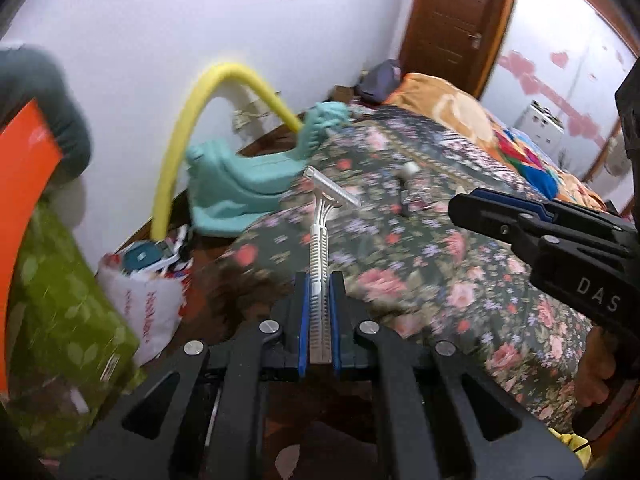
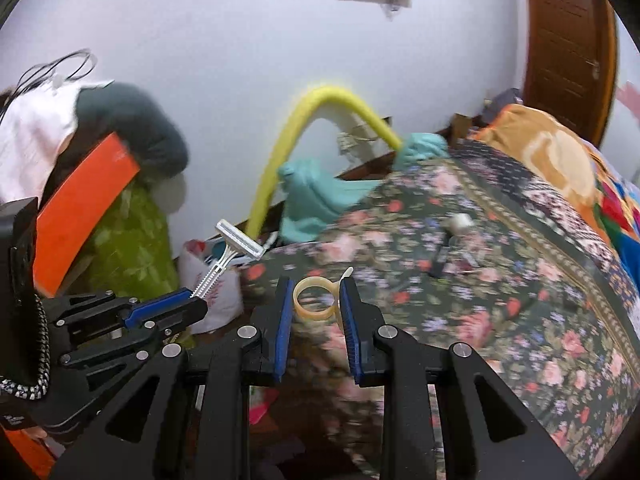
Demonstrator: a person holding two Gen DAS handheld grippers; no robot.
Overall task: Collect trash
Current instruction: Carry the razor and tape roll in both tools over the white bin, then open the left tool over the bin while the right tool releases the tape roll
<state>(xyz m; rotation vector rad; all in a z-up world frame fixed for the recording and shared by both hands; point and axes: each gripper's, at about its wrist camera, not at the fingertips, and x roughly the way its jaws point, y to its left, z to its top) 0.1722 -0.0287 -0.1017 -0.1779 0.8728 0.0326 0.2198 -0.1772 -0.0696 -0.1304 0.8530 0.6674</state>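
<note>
You had a razor (image 1: 320,236) clamped in your left gripper (image 1: 319,280) and a tape ring (image 2: 314,300) pinched in your right gripper (image 2: 316,300), probably carrying both toward the plastic bag (image 1: 144,304) for dropping.

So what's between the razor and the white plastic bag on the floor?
Nothing but open air: in the right wrist view, the razor in the left gripper hangs just above the white bag.

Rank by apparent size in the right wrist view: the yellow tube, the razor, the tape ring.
1. Yellow tube, clearly the largest.
2. Razor, held in the left tongs.
3. Tape ring, inside the right tongs.
The razor and the ring are close to the camera, so their order is unsure.
</note>
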